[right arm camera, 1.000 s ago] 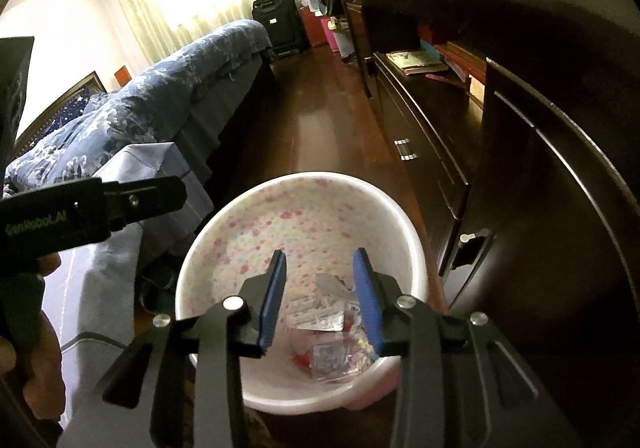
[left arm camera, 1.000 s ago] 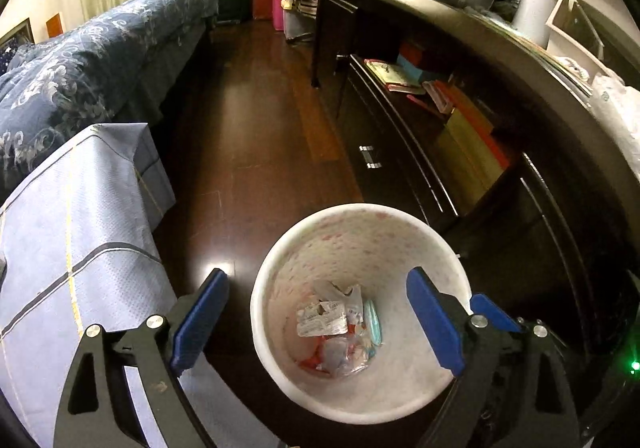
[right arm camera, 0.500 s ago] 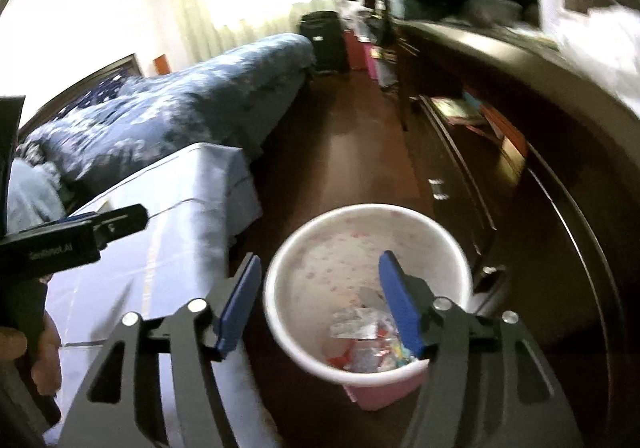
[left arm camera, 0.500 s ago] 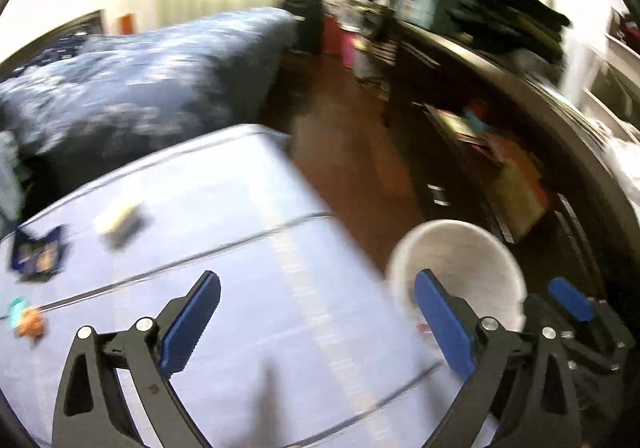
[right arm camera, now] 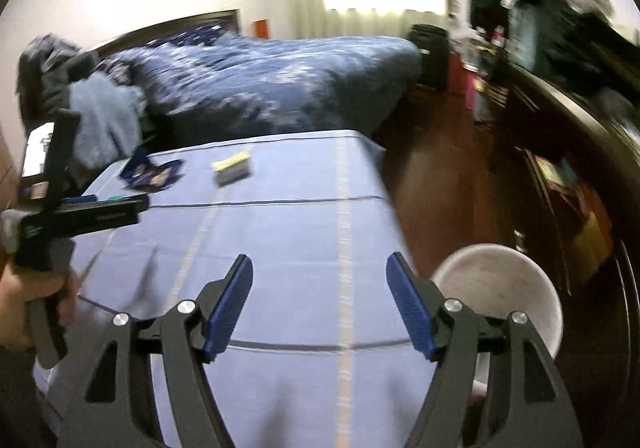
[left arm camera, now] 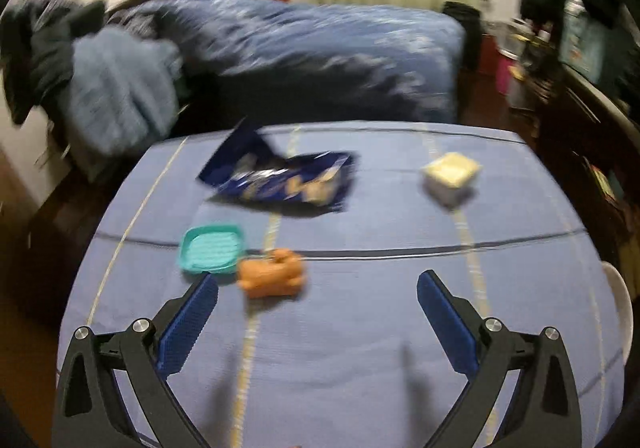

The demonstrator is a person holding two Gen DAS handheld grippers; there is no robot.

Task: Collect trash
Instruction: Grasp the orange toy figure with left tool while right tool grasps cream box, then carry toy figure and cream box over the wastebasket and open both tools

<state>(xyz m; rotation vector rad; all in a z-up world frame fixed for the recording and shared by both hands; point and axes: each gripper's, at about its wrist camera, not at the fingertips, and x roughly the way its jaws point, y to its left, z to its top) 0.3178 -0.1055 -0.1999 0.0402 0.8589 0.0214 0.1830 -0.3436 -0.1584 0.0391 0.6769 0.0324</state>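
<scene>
Currently both grippers are over the bench (left arm camera: pixel 360 348), which has a blue cloth with pale stripes; frames are motion-blurred. Left gripper (left arm camera: pixel 318 290): fingers (left arm camera: pixel 188 324) spread wide and opening, nothing between them, not touching anything. Trash on the bench in the left view: orange wrapper (left arm camera: pixel 272 277) just ahead of the left finger, teal lid (left arm camera: pixel 211 248) touching or just beside the wrapper's left edge (blur, can't tell which), dark blue bag (left arm camera: pixel 280 180) lying flat further back, small white tub (left arm camera: pixel 451 176) to the right, well apart from the rest. Bin (left arm camera: pixel 622 312) shows only as a white rim at the bench's right edge. Right gripper (right arm camera: pixel 319 294): fingers (right arm camera: pixel 410 316) apart and opening, empty, above the near part of the bench. Right view shows the bin (right arm camera: pixel 500 284) on the dark wood floor beside the bench's right corner, partly behind the right finger; contents not readable. A hand (right arm camera: pixel 24 308) holding the left gripper's handle sits at the left edge. Bag (right arm camera: pixel 154 174) and tub (right arm camera: pixel 234 168) show at the far end of the bench. Bed (right arm camera: pixel 260 88) with blue quilt behind the bench.
</scene>
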